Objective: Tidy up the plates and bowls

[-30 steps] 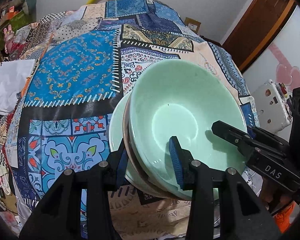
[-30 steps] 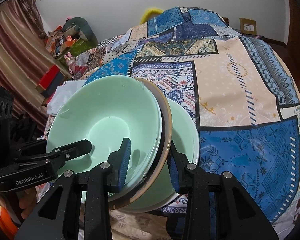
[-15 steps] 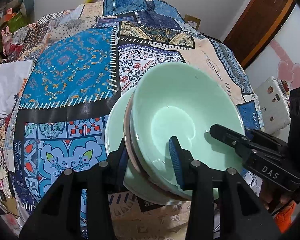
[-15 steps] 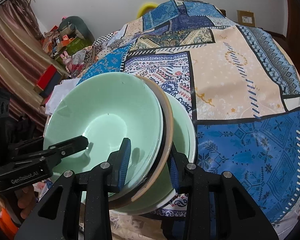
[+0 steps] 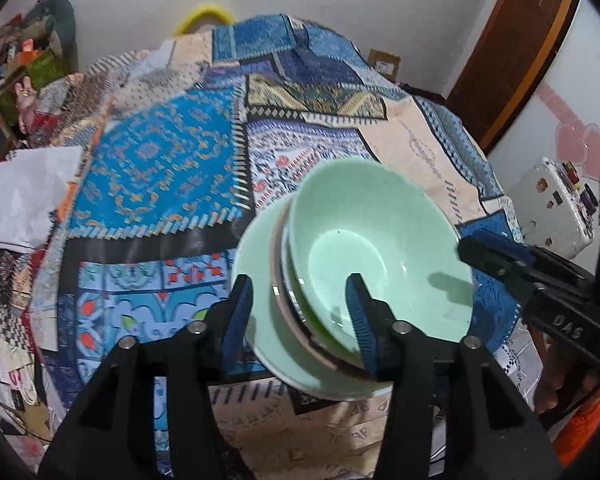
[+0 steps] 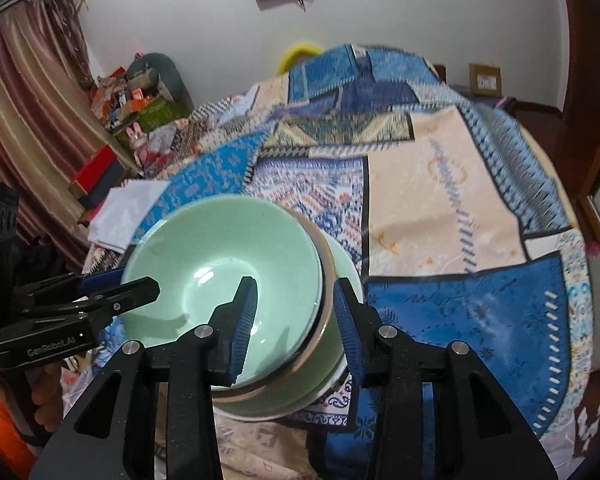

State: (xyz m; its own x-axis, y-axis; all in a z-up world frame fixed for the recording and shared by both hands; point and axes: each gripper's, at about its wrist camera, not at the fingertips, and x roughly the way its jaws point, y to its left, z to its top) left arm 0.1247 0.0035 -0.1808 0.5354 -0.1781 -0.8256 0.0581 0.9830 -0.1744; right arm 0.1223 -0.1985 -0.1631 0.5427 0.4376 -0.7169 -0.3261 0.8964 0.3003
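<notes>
- Your left gripper (image 5: pixel 300 312) has just been opening; its fingers (image 5: pixel 236 316) straddle the near rim of the bowl stack (image 5: pixel 352 264), pads apart from it.
- Your right gripper (image 6: pixel 296 320) has likewise been opening, its fingers loosely around the opposite rim.
- The stack rests on the patchwork worktop (image 5: pixel 160 168).

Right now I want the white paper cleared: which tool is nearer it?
Left. The left tool, jaws just opening around the bowl stack's rim, sits on the white paper's side; the right tool straddles the opposite rim, farther off.
</notes>
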